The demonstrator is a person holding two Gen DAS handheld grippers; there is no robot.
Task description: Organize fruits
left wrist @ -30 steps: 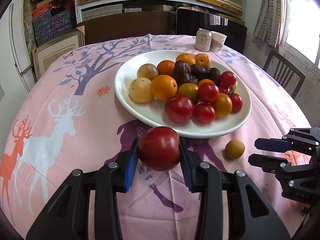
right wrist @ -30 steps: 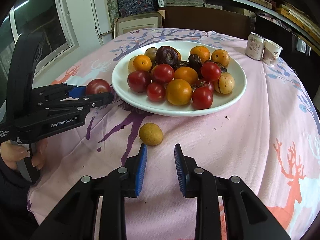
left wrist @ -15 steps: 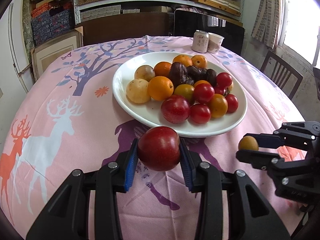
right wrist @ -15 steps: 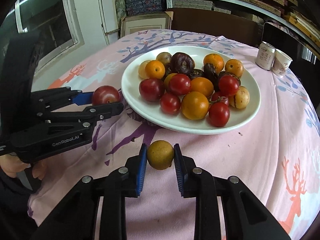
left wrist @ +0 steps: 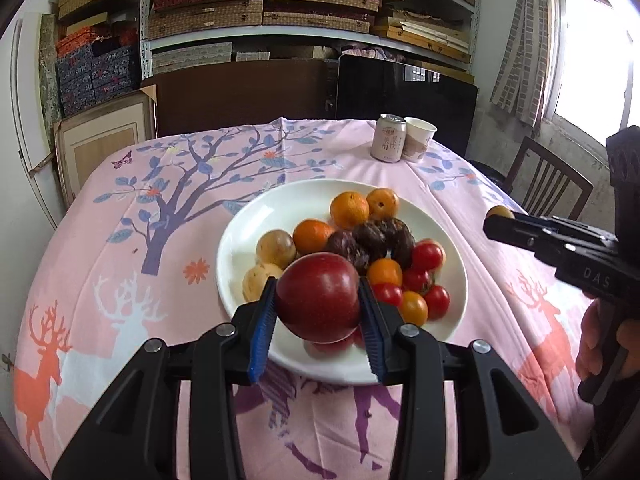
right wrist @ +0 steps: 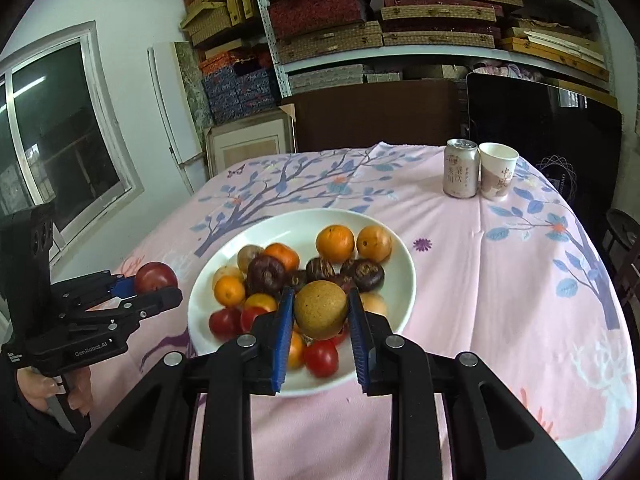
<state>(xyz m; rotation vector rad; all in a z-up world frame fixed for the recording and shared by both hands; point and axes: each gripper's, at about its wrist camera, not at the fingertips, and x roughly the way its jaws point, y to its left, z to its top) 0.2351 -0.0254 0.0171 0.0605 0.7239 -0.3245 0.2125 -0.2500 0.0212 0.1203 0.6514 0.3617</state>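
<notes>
A white plate (left wrist: pixel 256 216) (right wrist: pixel 400 256) on the pink tablecloth holds several oranges, red and yellow tomatoes, dark wrinkled fruits and pale round fruits. My left gripper (left wrist: pixel 318 304) is shut on a big red apple (left wrist: pixel 318 298), held in the air over the plate's near edge; from the right wrist view that apple (right wrist: pixel 156 276) shows at the left. My right gripper (right wrist: pixel 320 312) is shut on a small brown-yellow round fruit (right wrist: pixel 320 308), lifted above the plate's near side. In the left wrist view that fruit (left wrist: pixel 499 212) peeks out at the right gripper's tip.
A drink can (left wrist: pixel 388 138) (right wrist: pixel 461 168) and a paper cup (left wrist: pixel 418 138) (right wrist: pixel 497 170) stand at the table's far right. A wooden chair (left wrist: pixel 548 184) is by the right side. Shelves with boxes fill the back wall. A hand (right wrist: pixel 48 392) holds the left gripper's handle.
The right gripper closed on the small brown-yellow fruit on the cloth and lifted it. Both grippers rose and moved toward the plate, the left still carrying the apple.
</notes>
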